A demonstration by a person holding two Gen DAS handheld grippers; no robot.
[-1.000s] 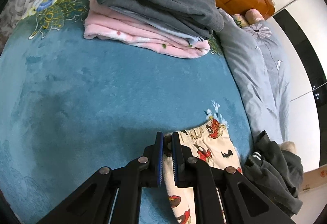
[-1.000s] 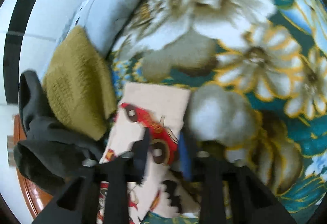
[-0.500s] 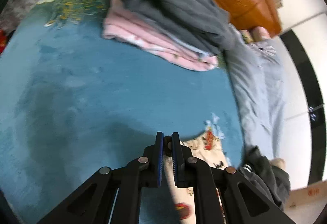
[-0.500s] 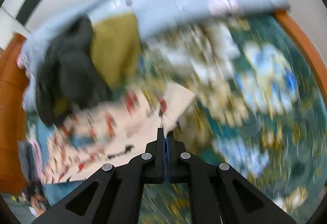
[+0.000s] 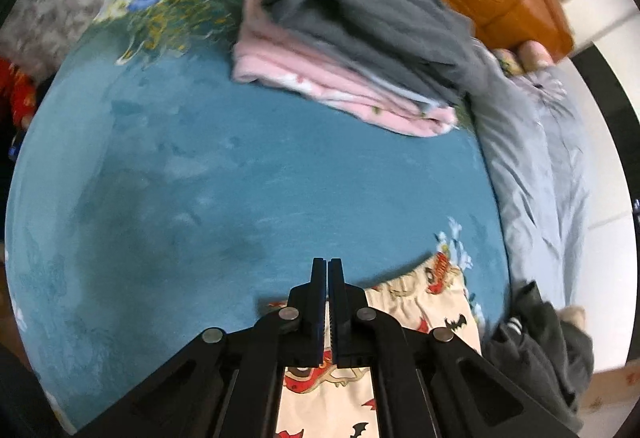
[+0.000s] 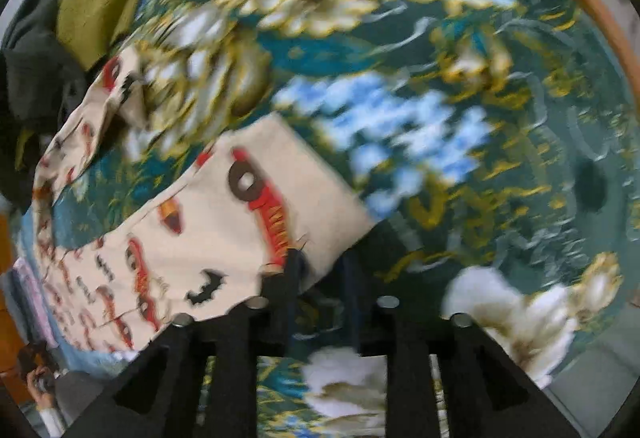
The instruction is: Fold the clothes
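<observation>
Left wrist view: your left gripper is clamped on the waistband edge of the cream printed pants, lying on the teal blanket.
Your right gripper stands with its jaws apart, one finger touching a pant-leg hem of the same pants, spread over the blanket's flowered end. A folded stack sits near the blanket's far edge; a dark garment lies at its right edge.

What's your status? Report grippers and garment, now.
Left gripper shut on cream cartoon-print garment. Right gripper open at that garment's edge. Folded pink-and-grey clothes stack ahead, apart from the garment.
</observation>
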